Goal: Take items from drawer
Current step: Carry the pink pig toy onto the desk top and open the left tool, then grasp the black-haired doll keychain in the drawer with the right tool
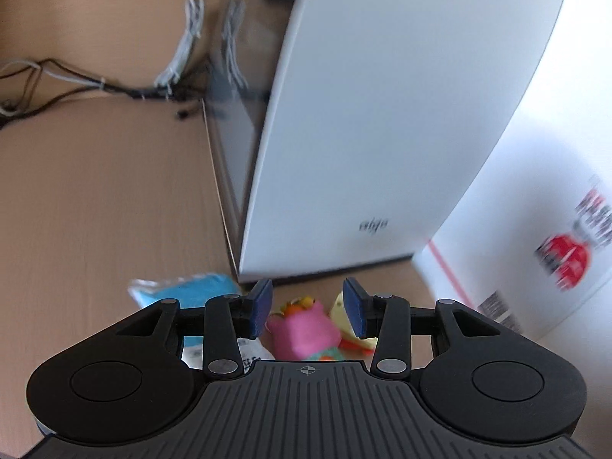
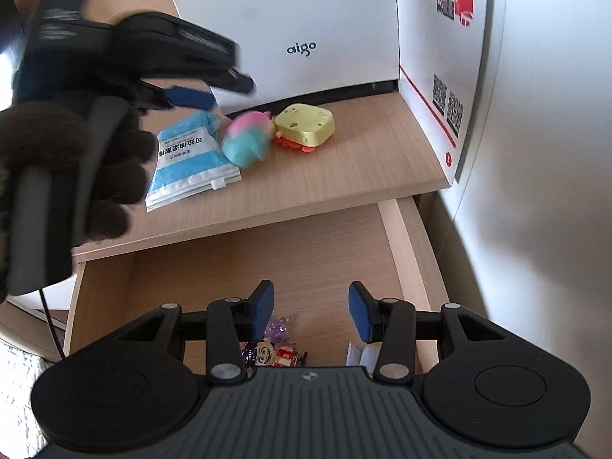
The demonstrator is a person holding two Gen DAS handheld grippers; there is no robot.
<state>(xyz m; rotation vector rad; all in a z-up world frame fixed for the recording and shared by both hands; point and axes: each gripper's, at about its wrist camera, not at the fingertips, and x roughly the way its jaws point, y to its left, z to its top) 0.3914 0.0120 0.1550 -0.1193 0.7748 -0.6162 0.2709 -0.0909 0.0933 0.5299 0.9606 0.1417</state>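
Note:
The drawer [image 2: 405, 252] stands pulled out under the wooden tabletop [image 2: 344, 176]. In it lie a purple crystal piece [image 2: 282, 329], a small figure toy [image 2: 269, 355] and a white item [image 2: 359, 355]. My right gripper [image 2: 311, 310] hovers open over them, nothing between its pads. On the tabletop sit a blue packet [image 2: 191, 160], a blurred pink-and-teal toy [image 2: 248, 137] and a yellow cheese-like toy [image 2: 306, 126]. My left gripper [image 1: 308, 308], held by a dark gloved hand [image 2: 76, 160], is open above the pink toy [image 1: 302, 332], apart from it.
A white box marked "aigo" [image 2: 290, 19] stands at the back of the tabletop, and a white carton with red print [image 2: 440, 57] stands at the right. Cables [image 1: 114, 88] run behind the box. A white wall [image 2: 543, 153] borders the drawer's right side.

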